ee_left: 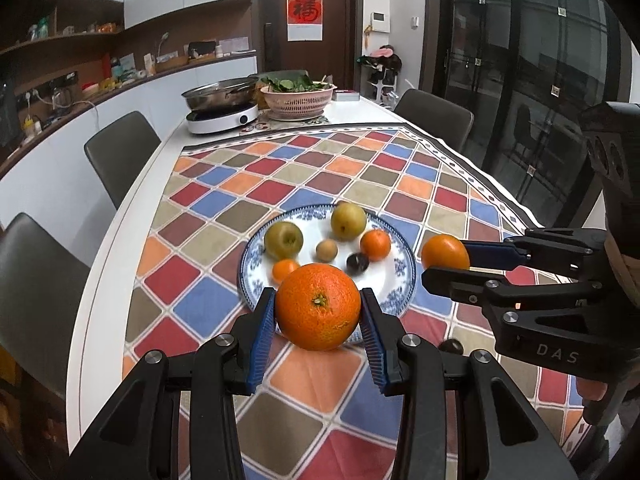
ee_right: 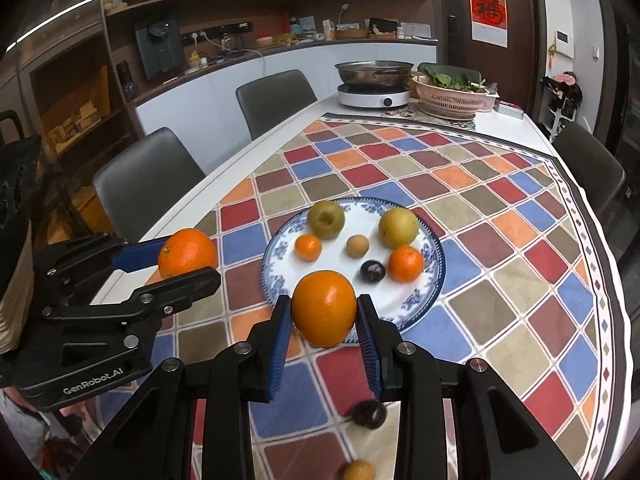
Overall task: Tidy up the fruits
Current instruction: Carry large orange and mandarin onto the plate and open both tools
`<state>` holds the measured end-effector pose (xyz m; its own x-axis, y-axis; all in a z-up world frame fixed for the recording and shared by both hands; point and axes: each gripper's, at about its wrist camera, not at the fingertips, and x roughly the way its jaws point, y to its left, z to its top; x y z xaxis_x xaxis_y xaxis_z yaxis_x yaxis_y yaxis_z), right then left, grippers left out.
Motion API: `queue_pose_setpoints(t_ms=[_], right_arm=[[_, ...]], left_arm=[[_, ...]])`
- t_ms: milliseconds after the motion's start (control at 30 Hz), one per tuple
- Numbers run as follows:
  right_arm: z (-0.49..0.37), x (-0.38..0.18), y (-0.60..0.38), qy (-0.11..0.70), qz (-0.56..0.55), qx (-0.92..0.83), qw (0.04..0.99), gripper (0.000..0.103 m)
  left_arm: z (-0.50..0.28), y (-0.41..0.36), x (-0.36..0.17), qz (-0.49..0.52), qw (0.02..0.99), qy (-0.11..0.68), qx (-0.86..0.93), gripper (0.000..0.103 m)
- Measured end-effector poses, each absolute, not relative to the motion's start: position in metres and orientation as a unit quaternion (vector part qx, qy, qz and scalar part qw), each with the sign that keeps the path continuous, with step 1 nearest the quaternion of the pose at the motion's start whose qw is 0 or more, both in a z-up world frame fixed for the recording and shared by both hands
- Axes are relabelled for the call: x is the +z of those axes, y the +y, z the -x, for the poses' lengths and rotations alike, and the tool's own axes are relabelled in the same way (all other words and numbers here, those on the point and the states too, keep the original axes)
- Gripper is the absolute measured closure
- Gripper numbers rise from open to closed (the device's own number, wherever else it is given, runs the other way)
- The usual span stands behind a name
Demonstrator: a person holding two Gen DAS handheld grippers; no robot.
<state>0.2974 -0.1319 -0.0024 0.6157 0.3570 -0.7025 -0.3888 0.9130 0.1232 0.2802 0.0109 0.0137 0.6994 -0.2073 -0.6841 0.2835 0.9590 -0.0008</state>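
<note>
My left gripper point(ee_left: 319, 311) is shut on a large orange point(ee_left: 319, 306), held above the near rim of a blue-and-white plate point(ee_left: 394, 280). My right gripper point(ee_right: 323, 312) is shut on a second orange point(ee_right: 324, 307), also just above the plate's point(ee_right: 434, 280) near rim. Each gripper shows in the other's view, the right one point(ee_left: 444, 258) beside the plate, the left one point(ee_right: 188, 256) left of it. On the plate lie two green-yellow pears point(ee_left: 283, 240) point(ee_left: 348, 220), two small tangerines point(ee_left: 375, 245) point(ee_left: 285, 270), a small brown fruit point(ee_left: 327, 251) and a dark plum point(ee_left: 357, 263).
A dark plum point(ee_right: 369, 414) and a small brown fruit point(ee_right: 359, 471) lie loose on the checkered cloth point(ee_right: 520, 240) near me. At the table's far end stand a pot on an induction cooker point(ee_left: 222, 114) and a pink basket of greens point(ee_left: 298, 100). Chairs point(ee_left: 120, 152) line both sides.
</note>
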Motion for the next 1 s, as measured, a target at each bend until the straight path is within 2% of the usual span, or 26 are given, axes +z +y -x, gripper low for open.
queue_pose_setpoints(t_ms=[1000], right_arm=[[-0.419, -0.042, -0.135, 0.424, 0.042, 0.213, 0.879, 0.07]], left_arm=[[-0.398, -0.005, -0.045, -0.09, 0.888, 0.42, -0.163, 0.063]])
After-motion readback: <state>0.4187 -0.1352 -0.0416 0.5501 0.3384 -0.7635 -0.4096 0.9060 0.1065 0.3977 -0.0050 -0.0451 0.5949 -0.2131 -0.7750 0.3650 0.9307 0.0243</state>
